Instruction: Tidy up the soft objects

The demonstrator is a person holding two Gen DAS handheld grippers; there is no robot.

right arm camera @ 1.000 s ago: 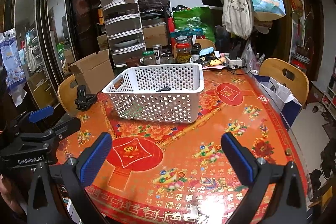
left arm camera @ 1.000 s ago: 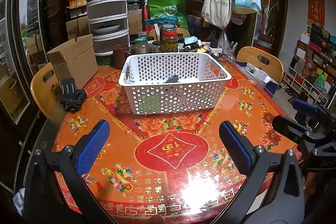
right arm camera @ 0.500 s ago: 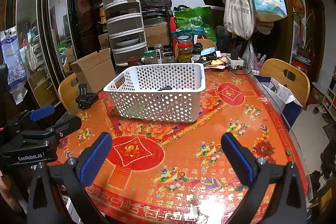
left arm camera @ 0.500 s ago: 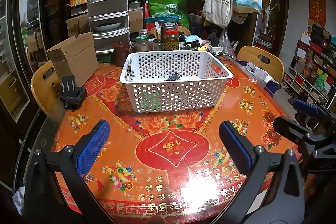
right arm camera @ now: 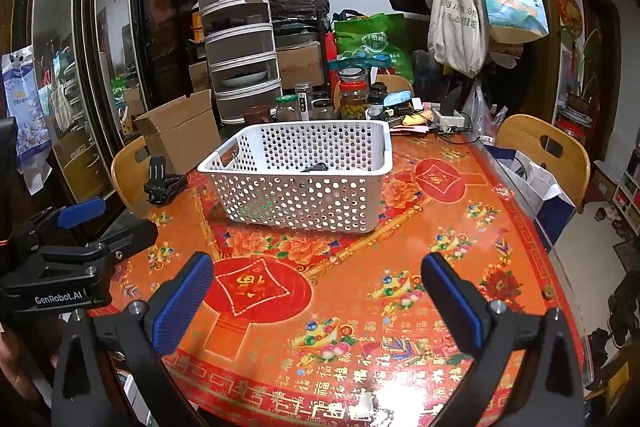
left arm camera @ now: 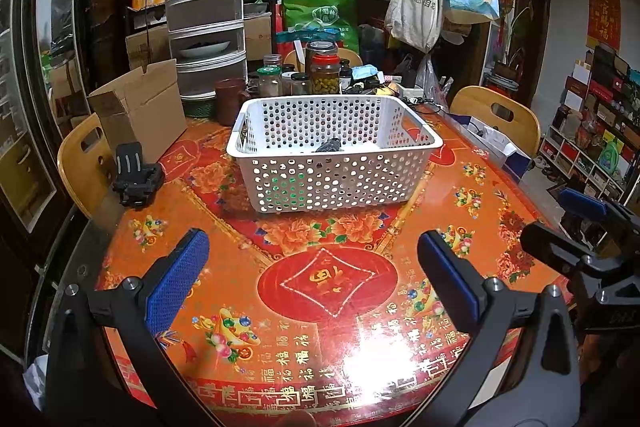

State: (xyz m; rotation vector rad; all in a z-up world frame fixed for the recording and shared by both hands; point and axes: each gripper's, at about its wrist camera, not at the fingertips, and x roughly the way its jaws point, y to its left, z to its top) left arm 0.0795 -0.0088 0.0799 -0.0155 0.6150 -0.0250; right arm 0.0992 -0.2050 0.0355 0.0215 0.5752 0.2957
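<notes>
Both of your claws hang released above the near edge of the worktop (left arm camera: 460,187), holding nothing: the left claw (left arm camera: 312,279) has its blue pads spread wide over the red medallion, and the right claw (right arm camera: 316,291) is spread just as wide beside it. The white perforated basket (left arm camera: 332,183) sits further back, near the middle of the worktop, well apart from both claws. Inside it lies one small dark soft item (left arm camera: 330,146), its top just showing above the front wall; something green glints through the holes lower down, though you cannot tell what it is. No other soft object lies loose on the floral cloth, so you may be at the very end or still need to bring more in. The risks from here come mostly from the clutter. If you reach over the rim carelessly, a finger can catch the basket wall and slide the light basket back into the glass jars (left arm camera: 324,75) standing just behind it. A sweep to the left could knock the black clamp mount (left arm camera: 136,175) or the open cardboard box (left arm camera: 140,111). The glossy cloth offers little grip, so the basket will likely skid if pushed.
</notes>
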